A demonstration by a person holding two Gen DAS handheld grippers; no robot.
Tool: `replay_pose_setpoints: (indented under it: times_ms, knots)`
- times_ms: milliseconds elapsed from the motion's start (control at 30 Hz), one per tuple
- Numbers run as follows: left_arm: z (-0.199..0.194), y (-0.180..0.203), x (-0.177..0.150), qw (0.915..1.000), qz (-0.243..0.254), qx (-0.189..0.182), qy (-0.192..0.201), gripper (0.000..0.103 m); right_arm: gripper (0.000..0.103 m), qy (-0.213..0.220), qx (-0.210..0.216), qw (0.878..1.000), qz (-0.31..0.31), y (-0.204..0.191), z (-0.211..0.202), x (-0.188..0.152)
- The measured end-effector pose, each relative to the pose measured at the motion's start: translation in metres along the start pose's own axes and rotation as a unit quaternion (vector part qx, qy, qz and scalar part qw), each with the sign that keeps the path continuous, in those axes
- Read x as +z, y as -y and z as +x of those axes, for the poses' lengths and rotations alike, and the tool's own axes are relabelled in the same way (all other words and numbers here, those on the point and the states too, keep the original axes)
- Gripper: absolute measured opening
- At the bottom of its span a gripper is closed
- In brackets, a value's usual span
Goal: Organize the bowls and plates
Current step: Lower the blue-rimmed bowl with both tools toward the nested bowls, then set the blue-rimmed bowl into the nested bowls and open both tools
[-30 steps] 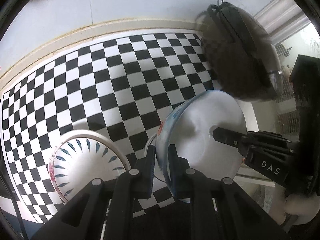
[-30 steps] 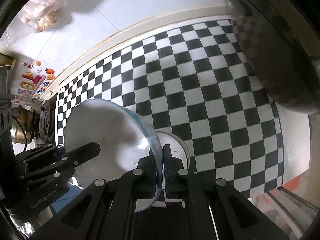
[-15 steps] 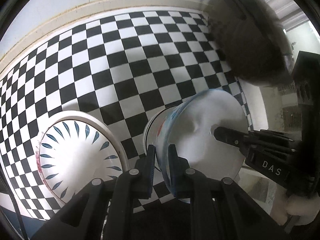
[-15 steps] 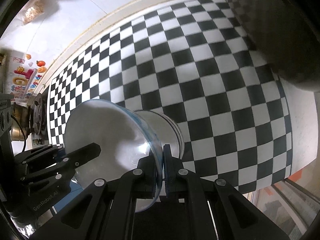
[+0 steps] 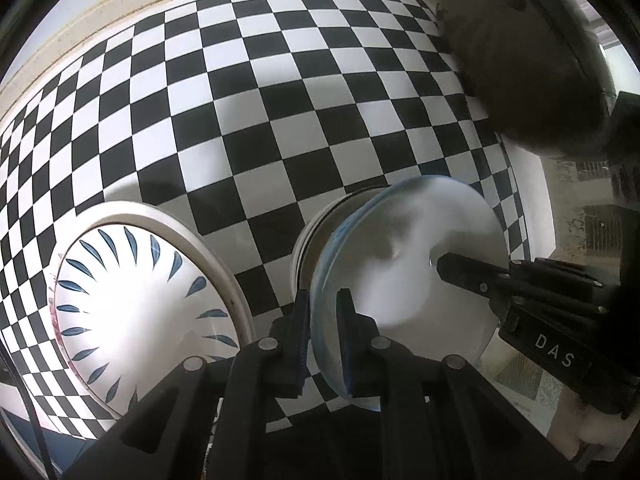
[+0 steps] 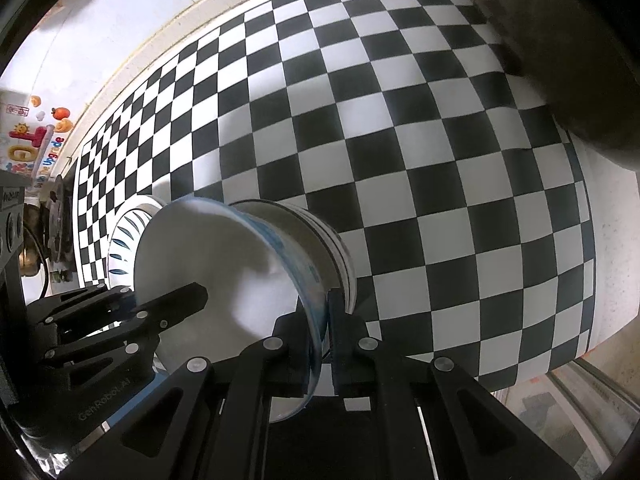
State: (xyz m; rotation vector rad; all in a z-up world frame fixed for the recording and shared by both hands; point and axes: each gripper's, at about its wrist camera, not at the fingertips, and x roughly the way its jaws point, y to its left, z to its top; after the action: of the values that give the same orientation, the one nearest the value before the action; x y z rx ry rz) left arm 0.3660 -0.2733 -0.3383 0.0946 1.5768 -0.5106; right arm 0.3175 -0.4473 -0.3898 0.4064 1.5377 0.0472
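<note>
A white bowl with a blue rim [image 5: 408, 264] [image 6: 224, 272] hangs tilted just over a stack of white bowls [image 5: 332, 220] [image 6: 324, 232] on the checkered cloth. Both grippers hold it by opposite sides of its rim. My left gripper [image 5: 323, 308] is shut on the rim's left side, and its fingers [image 6: 168, 304] show across the bowl in the right wrist view. My right gripper [image 6: 326, 312] is shut on the right side of the rim, its finger [image 5: 472, 276] reaching into the bowl in the left wrist view. A white plate with blue petal marks [image 5: 132, 308] [image 6: 128, 236] lies left of the stack.
The black-and-white checkered cloth [image 5: 280, 100] [image 6: 400, 120] covers the counter up to a pale wall strip. A large dark pan [image 5: 520, 60] [image 6: 580, 40] looms at the upper right. A stove burner [image 6: 56, 208] sits at the far left. The counter's edge [image 6: 600, 320] runs on the right.
Both grippers have sunk toward the cloth with the bowl between them. The stack of bowls and the petal plate now look larger and closer beneath it.
</note>
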Motion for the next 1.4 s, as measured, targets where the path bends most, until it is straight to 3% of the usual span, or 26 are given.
replay_pose_setpoints:
  times_ms: [667,1400]
  knots:
    - [0.004,-0.006,0.0,0.9998,-0.007,0.018,-0.008,0.011,0.015,-0.025,0.021,0.999,0.019,0.003,0.005,0.004]
    - [-0.002,-0.002,0.001,0.9993,0.013,0.034,0.001,0.011,0.018,-0.012,0.021,0.999,0.024,0.012,-0.018,-0.003]
